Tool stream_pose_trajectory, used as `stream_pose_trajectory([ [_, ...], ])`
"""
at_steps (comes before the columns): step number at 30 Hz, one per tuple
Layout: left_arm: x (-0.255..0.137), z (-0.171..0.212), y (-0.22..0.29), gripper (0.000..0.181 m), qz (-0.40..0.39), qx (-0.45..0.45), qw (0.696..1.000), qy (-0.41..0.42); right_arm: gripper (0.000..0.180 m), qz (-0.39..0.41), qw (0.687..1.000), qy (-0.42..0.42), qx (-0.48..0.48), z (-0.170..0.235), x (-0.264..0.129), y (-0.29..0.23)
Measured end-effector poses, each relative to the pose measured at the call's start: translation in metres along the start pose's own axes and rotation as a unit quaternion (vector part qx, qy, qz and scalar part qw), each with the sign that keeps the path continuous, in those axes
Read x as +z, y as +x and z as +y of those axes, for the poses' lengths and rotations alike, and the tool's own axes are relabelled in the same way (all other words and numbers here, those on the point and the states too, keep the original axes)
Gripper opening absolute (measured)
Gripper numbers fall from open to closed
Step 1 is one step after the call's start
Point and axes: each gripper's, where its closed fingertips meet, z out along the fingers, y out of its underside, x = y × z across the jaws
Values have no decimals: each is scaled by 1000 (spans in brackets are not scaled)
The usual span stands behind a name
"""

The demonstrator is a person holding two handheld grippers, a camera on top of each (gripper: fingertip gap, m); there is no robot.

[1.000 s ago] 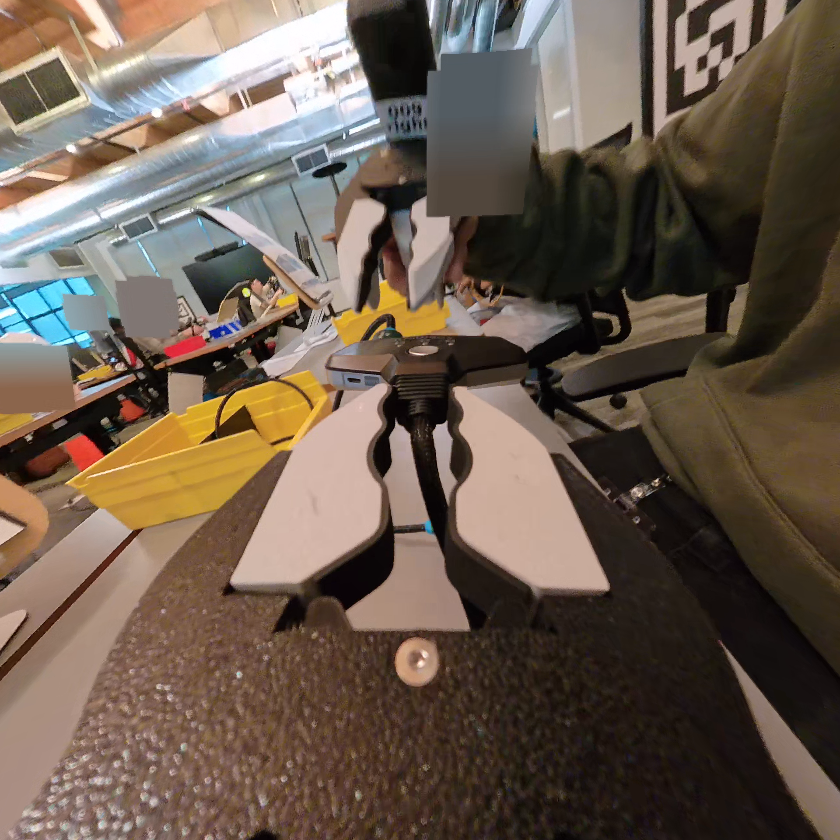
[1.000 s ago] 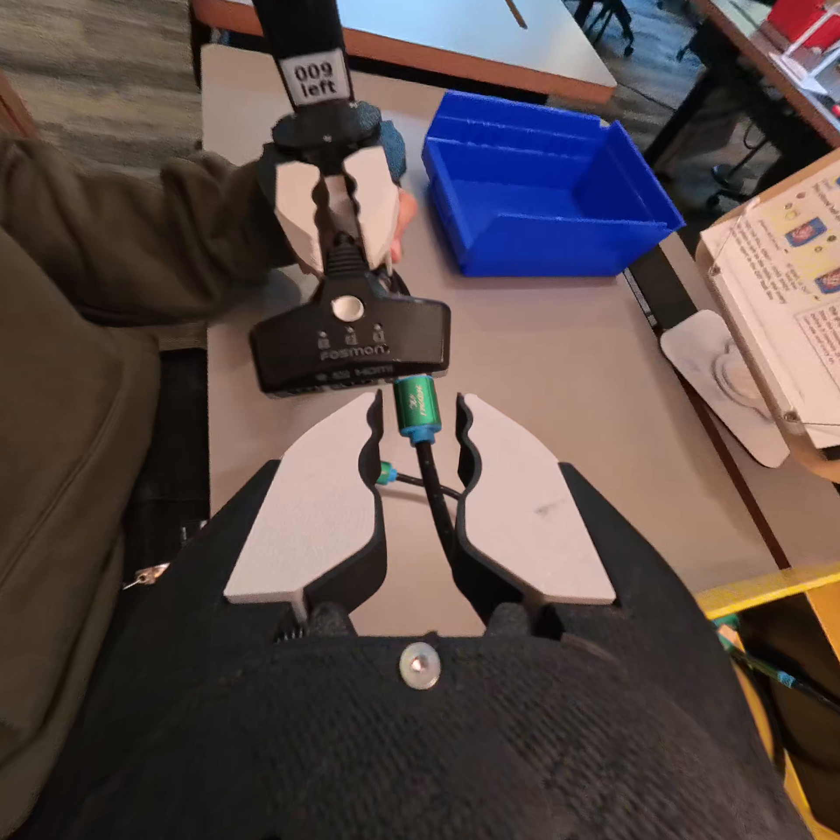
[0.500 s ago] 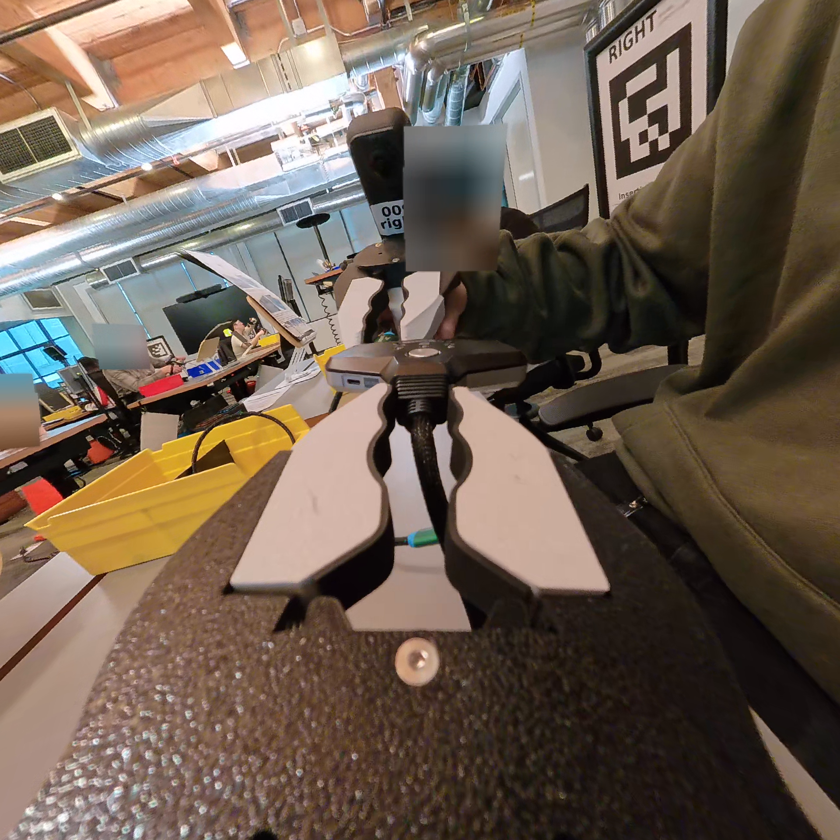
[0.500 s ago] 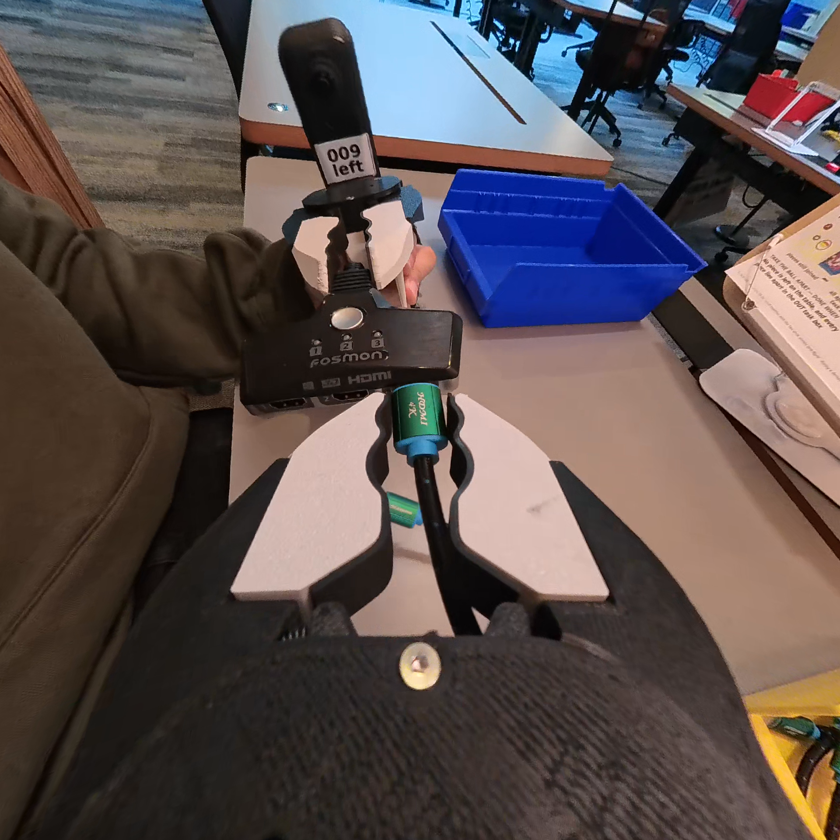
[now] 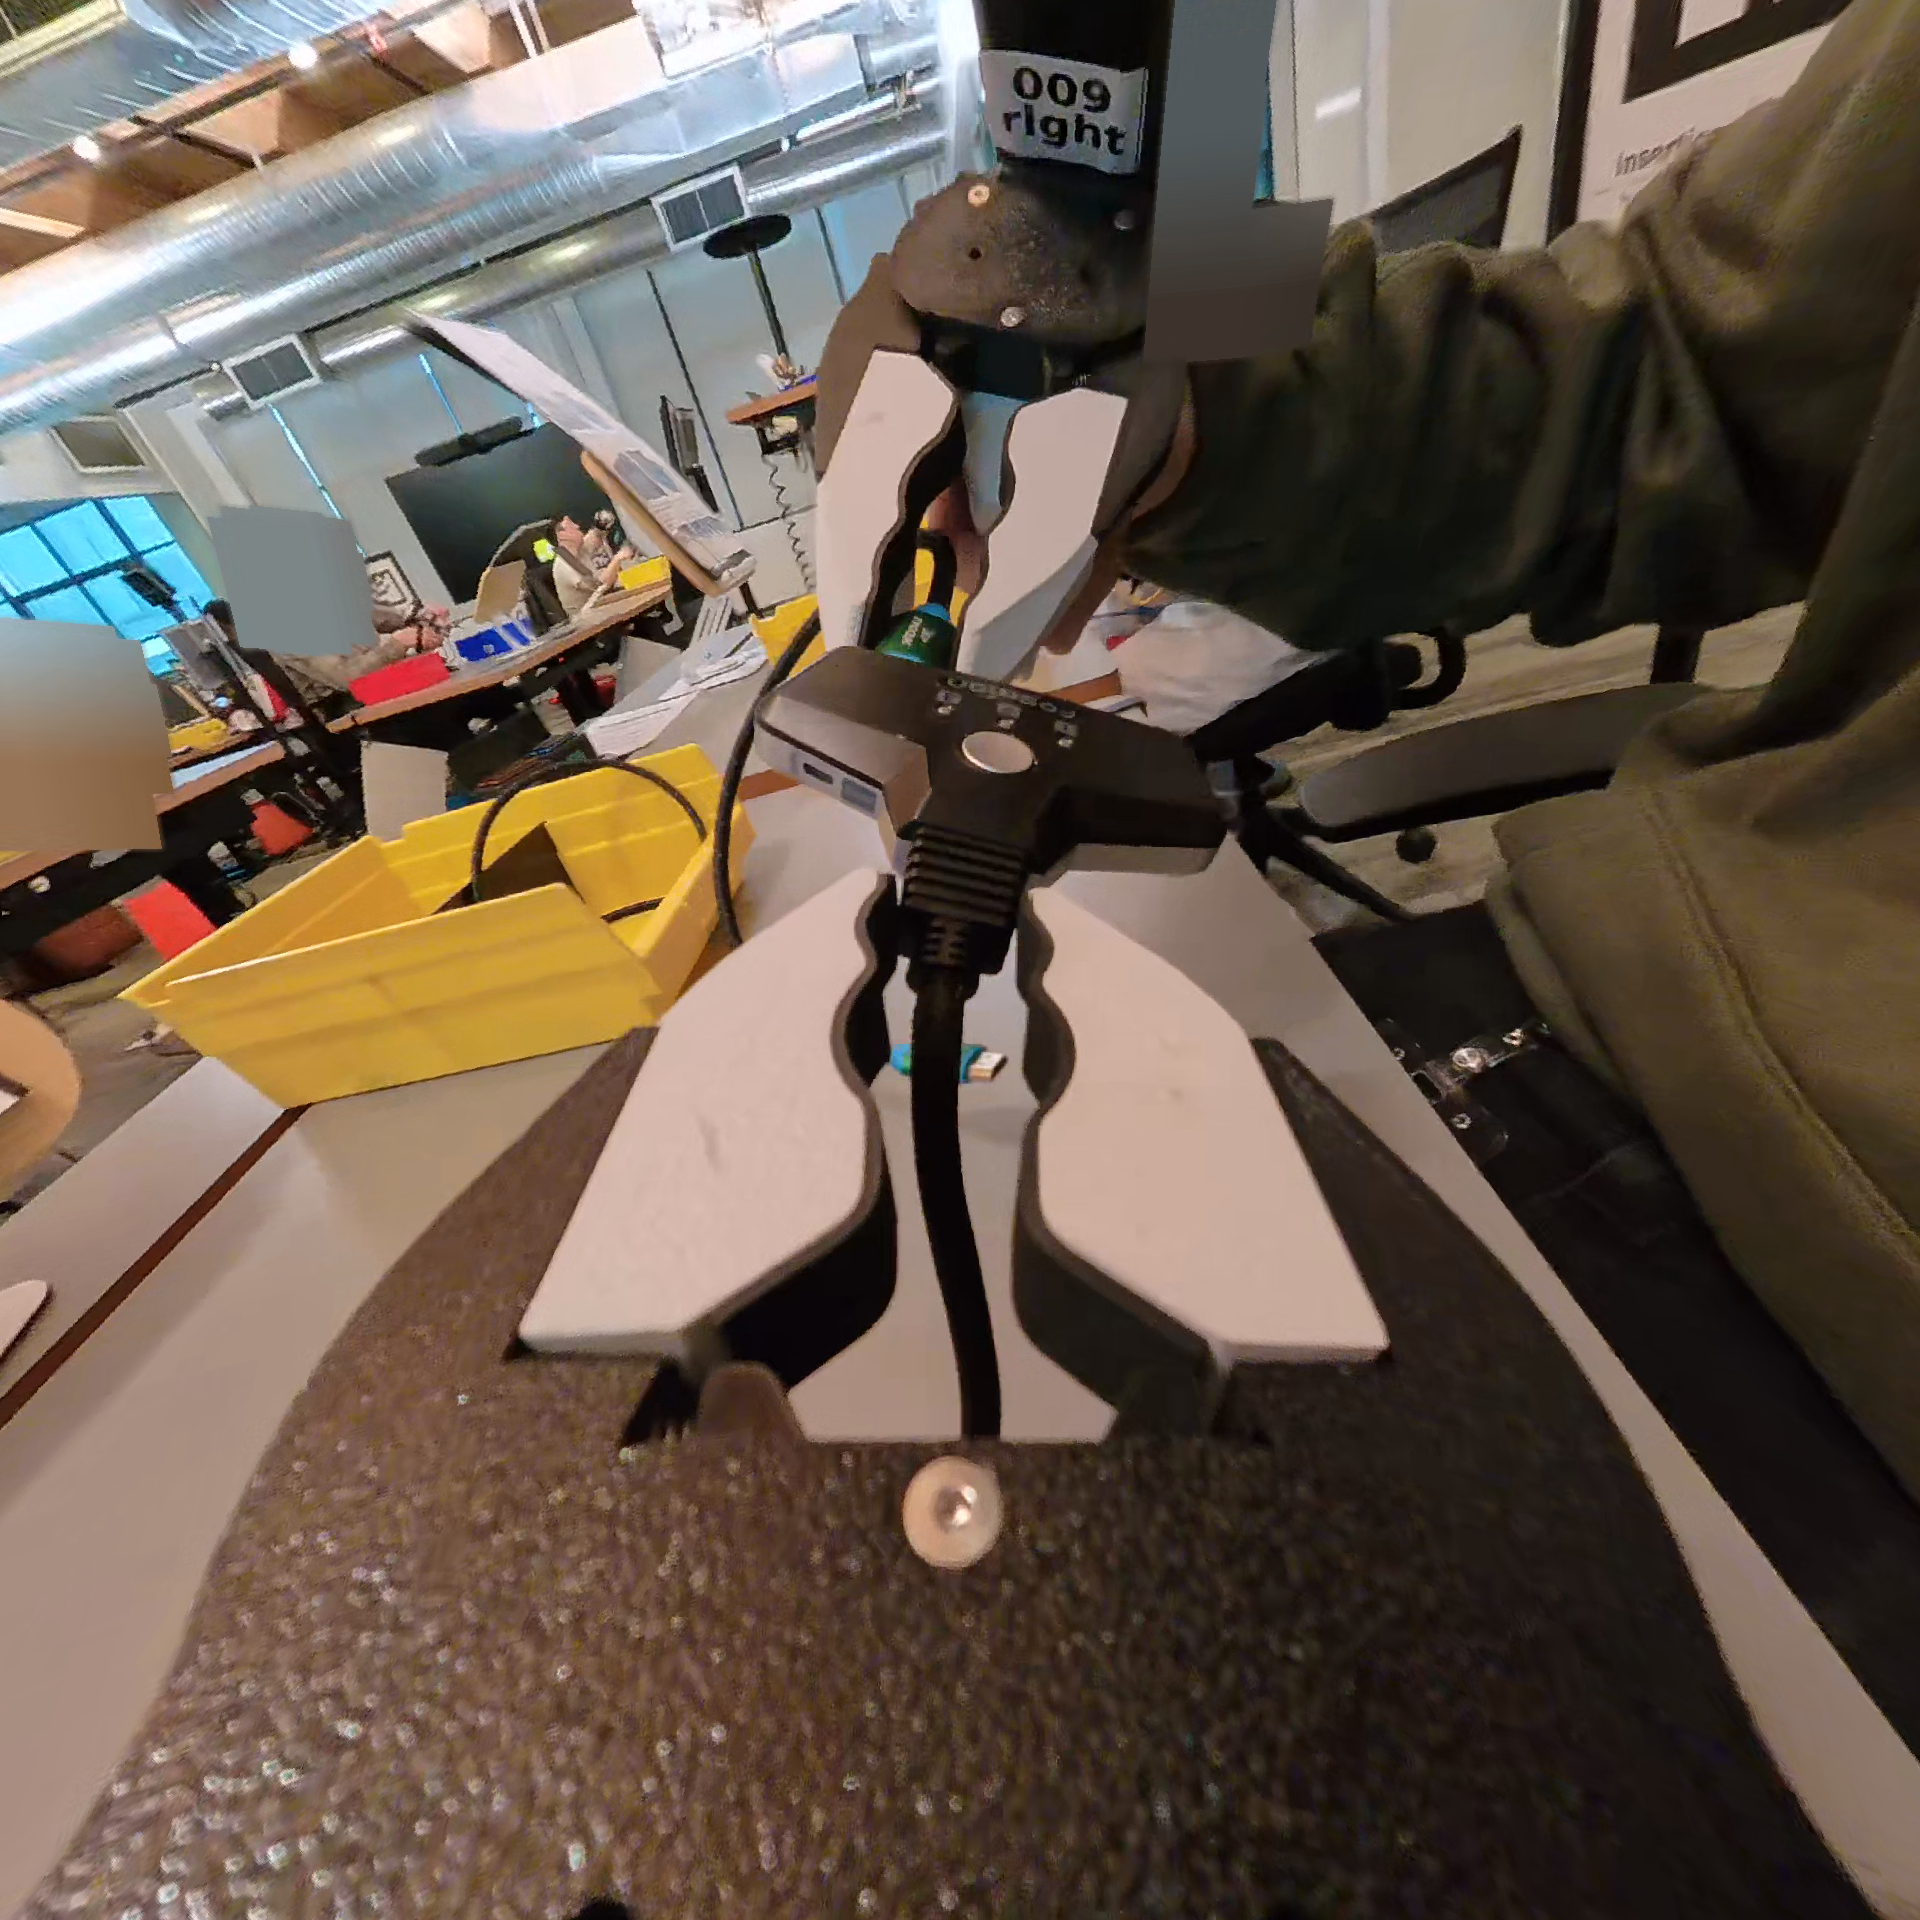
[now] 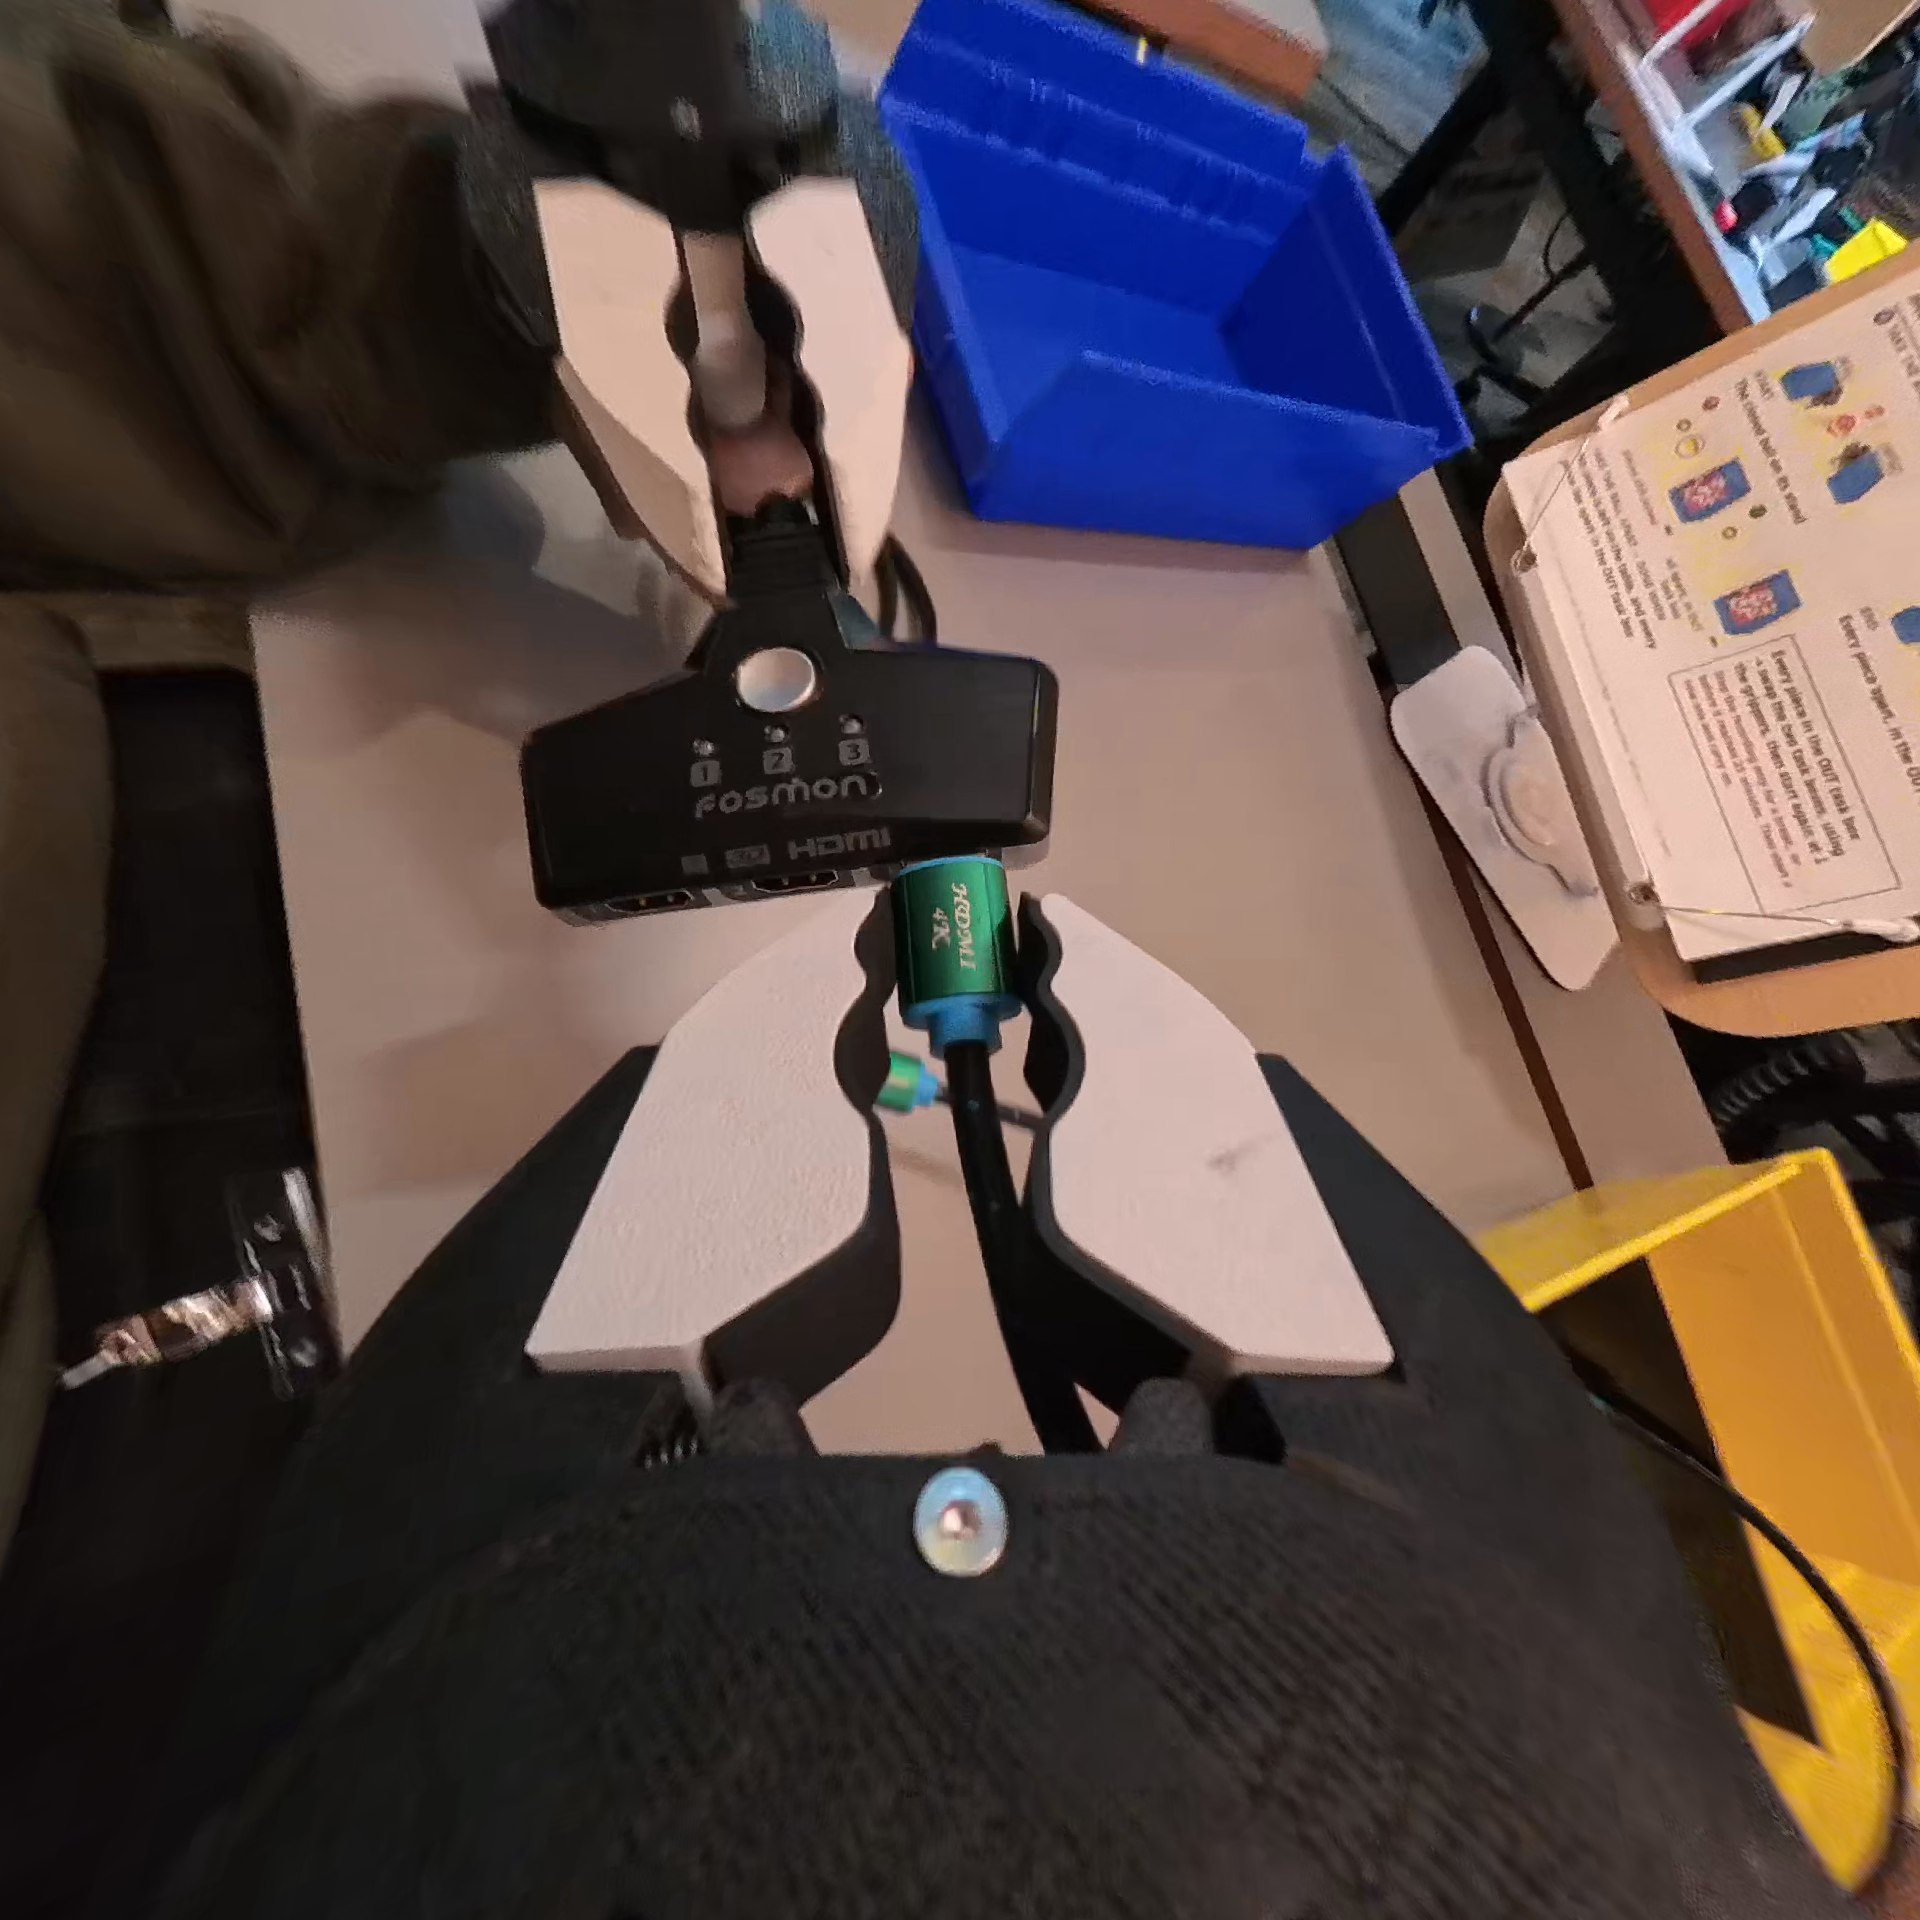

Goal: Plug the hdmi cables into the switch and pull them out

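From the left wrist view, a pale grey table [image 5: 416, 1164] runs ahead under an open workshop with silver ducts along the ceiling and more desks further back. A yellow bin [image 5: 436, 966] sits on the table to the left, with a black cord looping up out of it. The left gripper [image 5: 954, 940] has its fingers pinched on the ribbed black collar of the switch's own cable [image 5: 951, 1143], and holds the black switch [image 5: 987, 764] up off the table. Beyond the switch, the right gripper [image 5: 920, 634] points down at it, gripping a green plug [image 5: 914, 636] at the switch's far edge. A spare plug [image 5: 961, 1062] lies on the table under the left fingers. An olive sleeve [image 5: 1558, 416] fills the right side, close to the table's edge there.

From the right wrist view, the right gripper [image 6: 951, 951] pinches the green plug [image 6: 948, 940], whose tip is in the rightmost port of the switch [image 6: 790, 769]; the two ports beside it are vacant. A blue bin [image 6: 1164, 312], nothing in it, stands beyond and to the right, clear of the switch. A printed sheet on a board [image 6: 1714, 644] sits off the table's right edge, and the yellow bin [image 6: 1787, 1351] is at the lower right. Open tabletop lies between the switch and the blue bin.
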Motion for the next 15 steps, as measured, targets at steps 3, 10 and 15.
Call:
stream_pose_trajectory([
  [3, -5, -8, 5, 21, 17, -5, 999, 31, 23, -10, 998, 62, 16, -16, -5, -6],
  [10, -3, -27, 14, 21, 43, -3, 996, 82, 24, -22, 991, 126, 32, -17, -10, -11],
  [15, -4, -29, 15, 21, 51, -10, 994, 95, 23, -39, 986, 154, 56, -19, -11, -14],
])
